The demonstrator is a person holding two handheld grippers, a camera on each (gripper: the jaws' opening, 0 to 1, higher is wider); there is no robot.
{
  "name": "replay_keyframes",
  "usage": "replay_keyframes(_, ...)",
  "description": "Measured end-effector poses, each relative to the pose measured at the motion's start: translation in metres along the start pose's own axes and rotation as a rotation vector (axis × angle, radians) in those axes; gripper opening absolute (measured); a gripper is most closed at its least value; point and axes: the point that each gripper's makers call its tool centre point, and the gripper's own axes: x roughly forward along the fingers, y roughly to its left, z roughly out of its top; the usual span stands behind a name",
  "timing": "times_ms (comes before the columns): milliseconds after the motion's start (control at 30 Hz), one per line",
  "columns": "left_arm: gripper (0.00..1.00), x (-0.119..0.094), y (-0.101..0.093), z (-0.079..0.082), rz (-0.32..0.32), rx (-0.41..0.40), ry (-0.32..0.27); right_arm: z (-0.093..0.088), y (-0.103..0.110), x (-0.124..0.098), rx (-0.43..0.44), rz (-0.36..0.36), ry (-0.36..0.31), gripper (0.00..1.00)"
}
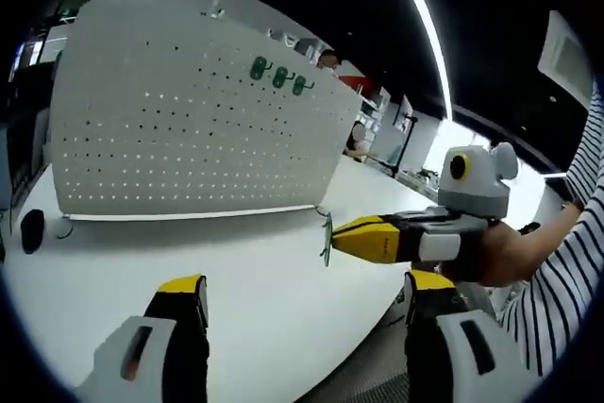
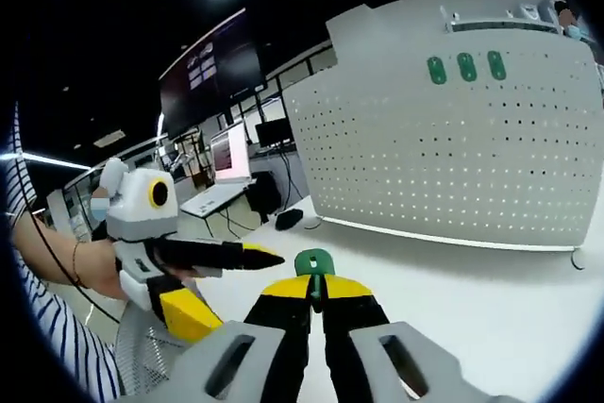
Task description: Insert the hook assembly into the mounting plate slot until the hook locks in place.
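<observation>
Before pegboard point(image 2: 453, 129) — right claw point(image 2: 316, 294), hook point(image 2: 313, 266)

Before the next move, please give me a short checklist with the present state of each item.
1. Hook held in right tongs: ok, jaws closed on it.
2. Left tongs free: ok, open, holding nothing.
3. Pegboard standing upright on the table: ok.
4. Three green hooks already on the board near its top: ok.
5. Hook close to the board: not ok, a gap of bare table lies between them.
6. Target hole chosen: cannot tell.
</observation>
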Motion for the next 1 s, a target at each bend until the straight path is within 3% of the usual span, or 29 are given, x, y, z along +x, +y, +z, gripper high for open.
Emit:
replay_keyframes(67,0.85,-0.002,0.001,-0.008,0.004,0.044,0.044,0.003,-0.001,0.001,0.012,-0.005,-0.008,0.01)
replay_keyframes(333,0.92,-0.007,0.002,-0.012,0.019,0.020,0.005,0.016,-0.006,0.000,0.018,-0.064,-0.056,0.01)
replay_keyframes(467,0.94,-0.010,0.005,-0.011,0.050,0.021,-0.017,0.038,-0.019,-0.007,-0.009,-0.158,-0.138,0.01)
replay_keyframes(767,0.93,-0.008,0.006,-0.016,0.050,-0.007,-0.006,0.064,-0.038,-0.005,-0.021,-0.209,-0.190,0.01)
replay_keyframes(1000,0.96,-0.007,0.007,-0.021,0.053,-0.011,0.007,0.089,-0.065,-0.007,-0.029,-0.289,-0.254,0.01)
